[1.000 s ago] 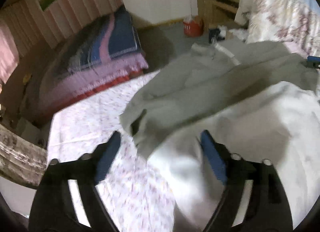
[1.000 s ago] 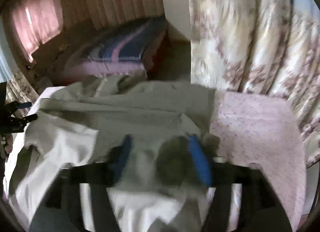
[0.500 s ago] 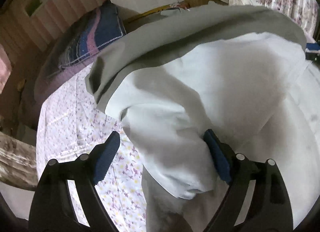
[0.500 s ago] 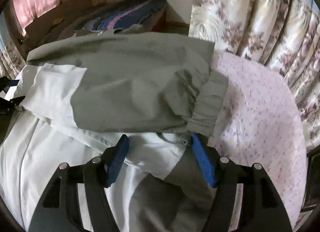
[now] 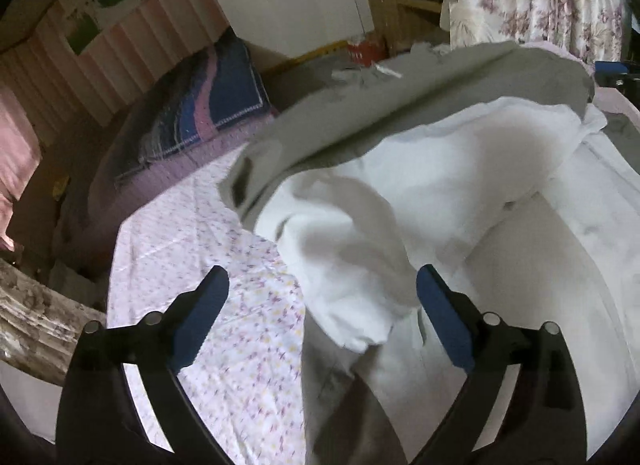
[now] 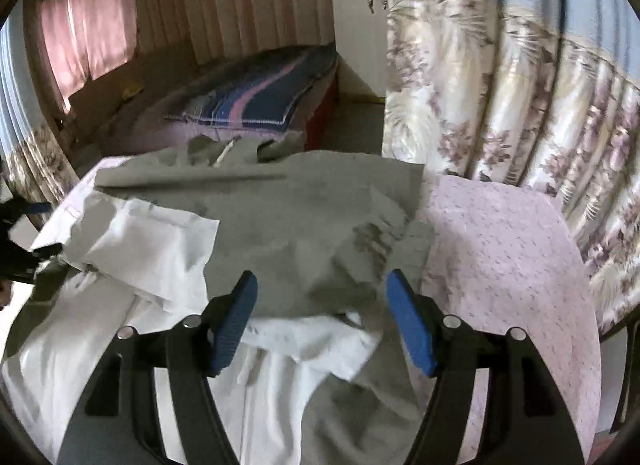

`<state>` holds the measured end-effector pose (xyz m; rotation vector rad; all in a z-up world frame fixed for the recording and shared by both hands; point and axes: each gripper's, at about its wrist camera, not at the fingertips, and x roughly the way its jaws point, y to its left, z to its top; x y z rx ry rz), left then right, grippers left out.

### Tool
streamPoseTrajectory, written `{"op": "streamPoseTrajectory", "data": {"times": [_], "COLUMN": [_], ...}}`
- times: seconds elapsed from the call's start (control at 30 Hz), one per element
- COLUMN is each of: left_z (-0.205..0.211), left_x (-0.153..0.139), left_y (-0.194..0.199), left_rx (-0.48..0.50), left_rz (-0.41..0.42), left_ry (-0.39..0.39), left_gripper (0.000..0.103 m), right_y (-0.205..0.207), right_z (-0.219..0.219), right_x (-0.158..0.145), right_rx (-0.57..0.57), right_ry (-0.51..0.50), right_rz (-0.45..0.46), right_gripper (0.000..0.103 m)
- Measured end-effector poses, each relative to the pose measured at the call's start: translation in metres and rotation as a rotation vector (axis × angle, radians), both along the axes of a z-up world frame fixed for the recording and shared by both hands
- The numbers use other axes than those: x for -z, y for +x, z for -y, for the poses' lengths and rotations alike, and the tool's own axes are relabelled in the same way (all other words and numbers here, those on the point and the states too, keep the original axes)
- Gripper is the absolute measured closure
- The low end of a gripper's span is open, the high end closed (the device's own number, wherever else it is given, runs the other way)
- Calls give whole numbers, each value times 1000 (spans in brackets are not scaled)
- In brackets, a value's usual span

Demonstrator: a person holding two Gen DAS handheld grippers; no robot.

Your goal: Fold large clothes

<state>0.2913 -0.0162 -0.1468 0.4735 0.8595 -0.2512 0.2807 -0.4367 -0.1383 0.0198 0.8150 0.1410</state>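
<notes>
A large grey and white garment [image 5: 420, 193] lies on the bed, its sleeves folded across the body. In the left wrist view the white sleeve end [image 5: 360, 305] lies loose between the jaws of my left gripper [image 5: 320, 321], which is open and holds nothing. In the right wrist view the grey part of the garment [image 6: 288, 225] lies over the white part [image 6: 152, 249]. My right gripper [image 6: 322, 321] is open just above the grey fold's near edge and holds nothing.
The bed sheet [image 5: 208, 265] with small flowers shows left of the garment and also in the right wrist view [image 6: 504, 265]. A second bed with a striped blanket [image 6: 256, 101] stands behind. Flowered curtains [image 6: 500, 97] hang at the right.
Both grippers have drawn back and up from the garment. The sleeves they laid across the body now rest there, and both grippers stay open.
</notes>
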Motion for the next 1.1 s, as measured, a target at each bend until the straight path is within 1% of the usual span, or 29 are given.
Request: {"op": "streamPoseTrajectory", "data": {"times": [0.03,0.1,0.17,0.2,0.33,0.37,0.4,0.43,0.47,0.5,0.53,0.57,0.6,0.67,0.8,0.93,1.0,1.1], "left_z": [-3,-10,-19,-25,-51,-57,-61,-62,-64,-65,-66,-65,-63,-59,-50,-43,-39,-40], "left_x": [-1,0,2,3,5,5,2,-1,-6,-12,-17,-21,-25,-28,-31,-34,-35,-35], "left_y": [-3,-10,-17,-20,-28,-31,-36,-41,-48,-58,-65,-74,-81,-91,-115,-141,-154,-171], "left_rx": [-9,-28,-56,-67,-139,-171,-207,-223,-238,-254,-261,-265,-270,-274,-288,-293,-290,-294], "left_rz": [4,-7,-4,-3,-4,8,28,43,62,97,123,145,157,163,163,173,174,191], "left_ry": [-2,-20,-21,-24,-86,-93,-102,-110,-117,-118,-118,-119,-119,-125,-143,-168,-172,-172], "left_gripper": [8,8,8,8,8,8,8,7,5,3,3,3,3,3,3,3,3,3], "right_y": [5,14,15,12,8,3,-5,-15,-35,-46,-61,-81,-99,-130,-178,-212,-229,-252], "right_z": [-3,-8,-11,-11,-17,-18,-17,-14,-13,-12,-11,-11,-11,-10,-12,-12,-11,-7], "right_x": [6,27,41,44,38,29,19,7,-12,-22,-34,-48,-58,-71,-79,-73,-66,-56], "right_rx": [-5,-3,-14,-16,-15,-19,-18,-18,-23,-22,-13,0,2,21,89,173,203,206], "right_ry": [-9,-57,-82,-87,-109,-99,-77,-45,-3,11,18,26,37,47,34,9,44,130], "right_rz": [-18,-76,-100,-97,-109,-94,-67,-31,26,57,94,139,170,204,257,281,277,275], "right_gripper": [35,35,34,34,34,34,34,32,24,20,14,11,10,2,2,2,2,2]}}
